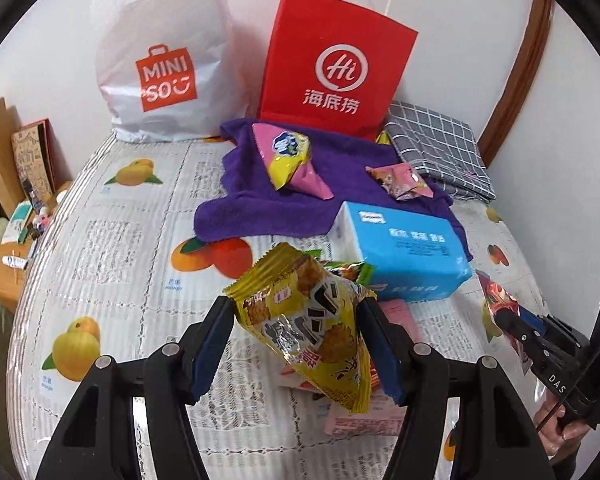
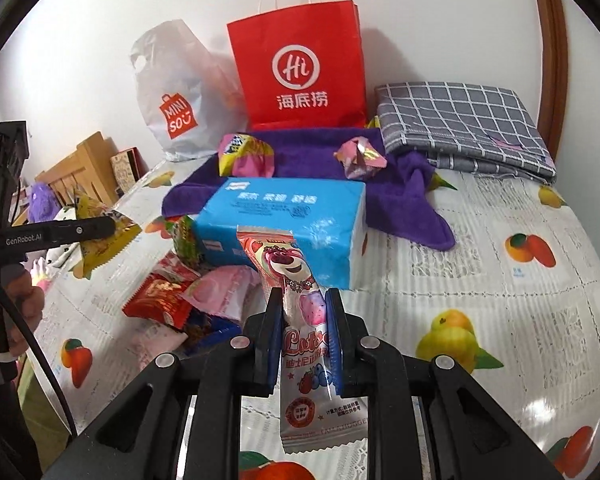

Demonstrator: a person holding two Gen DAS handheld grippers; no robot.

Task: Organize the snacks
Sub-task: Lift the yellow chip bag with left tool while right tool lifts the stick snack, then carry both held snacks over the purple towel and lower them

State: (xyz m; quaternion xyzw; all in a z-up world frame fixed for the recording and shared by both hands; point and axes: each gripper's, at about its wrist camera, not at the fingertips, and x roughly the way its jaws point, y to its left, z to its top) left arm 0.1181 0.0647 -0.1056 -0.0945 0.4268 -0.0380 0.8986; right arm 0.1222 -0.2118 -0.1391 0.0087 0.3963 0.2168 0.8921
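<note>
2 snack packets are held above the bench [image 2: 500, 240]. The left gripper [image 1: 296, 320] has its jaws pinching a yellow packet [image 1: 304, 328] at lower centre of the left view; the right gripper [image 2: 304, 320] has its jaws pressed on a slim pink packet [image 2: 300, 312] at lower centre of the right view. More snacks [image 2: 172, 300] are piled beside a blue tissue pack [image 2: 284, 224]. Open fruit-print cloth lies lower left in the left view and right in the right view. A red paper bag [image 1: 336, 64] and white plastic bag [image 1: 164, 60] stand at the bench's far edge.
</note>
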